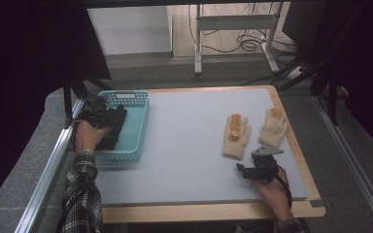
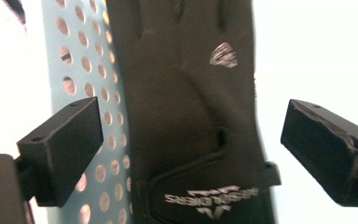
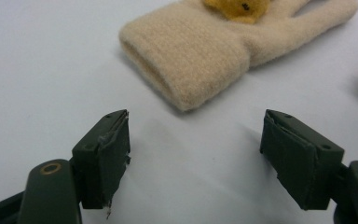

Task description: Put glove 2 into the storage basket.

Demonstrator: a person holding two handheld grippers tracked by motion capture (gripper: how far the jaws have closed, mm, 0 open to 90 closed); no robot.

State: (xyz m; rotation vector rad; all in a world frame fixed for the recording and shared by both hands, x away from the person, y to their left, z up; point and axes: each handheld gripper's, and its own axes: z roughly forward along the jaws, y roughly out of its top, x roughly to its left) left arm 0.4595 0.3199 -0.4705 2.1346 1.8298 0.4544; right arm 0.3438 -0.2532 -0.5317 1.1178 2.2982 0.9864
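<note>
Grey table [image 1: 189, 145]: teal basket [image 1: 138, 121] at left holds black glove [image 2: 191, 116], lying loose between wide-open left gripper [image 2: 191, 154]. Right gripper [image 3: 196, 158], open and empty, faces cream glove [image 3: 191, 56] at right; best pinched at its cuff.

Surface: grey mat [image 1: 194, 145] on a light wooden board [image 1: 209, 211].
Farther cream knitted glove [image 1: 274, 126]: flat at the right, just beside its pair.
Background: white metal stand [image 1: 233, 22]; black cables [image 1: 250, 42] on floor.

The grey table [image 1: 194, 145] bears a teal basket [image 1: 138, 127] and two cream gloves [image 1: 236, 136]
</note>
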